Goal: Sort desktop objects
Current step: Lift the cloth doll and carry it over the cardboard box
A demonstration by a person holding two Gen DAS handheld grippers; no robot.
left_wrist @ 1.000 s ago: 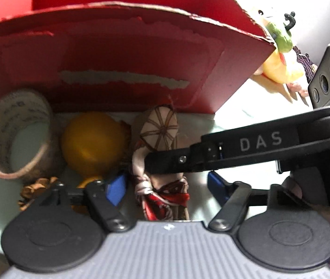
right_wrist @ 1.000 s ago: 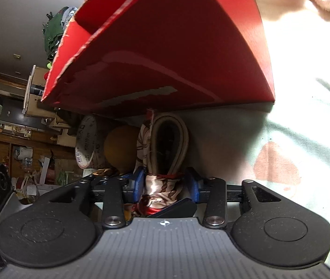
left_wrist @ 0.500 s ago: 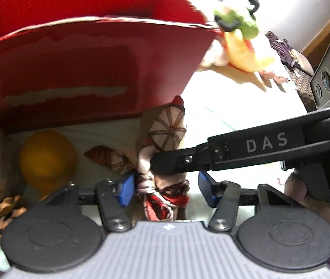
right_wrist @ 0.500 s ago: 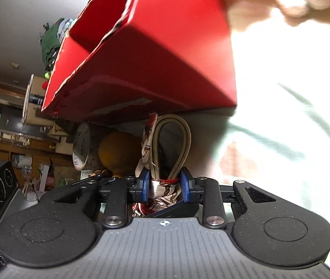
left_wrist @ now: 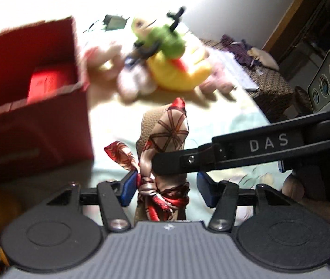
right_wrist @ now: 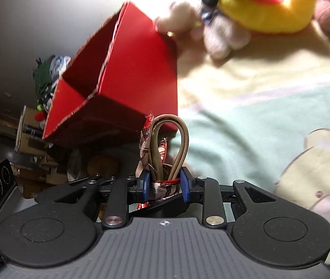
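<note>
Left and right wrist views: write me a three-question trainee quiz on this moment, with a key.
1. True or false: the red box has a lid shut over its top.
2. The scarf is gripped by: A the left claw; B the right claw; C neither.
3. Fill in: the plush toy beyond the scarf has a yellow body and a ___ top.

Key
1. False: its top is open.
2. B: the right claw's jaws have just been closing and now press on the scarf. The left claw's jaws have also been closing, but they stand apart around it.
3. Green.
</note>
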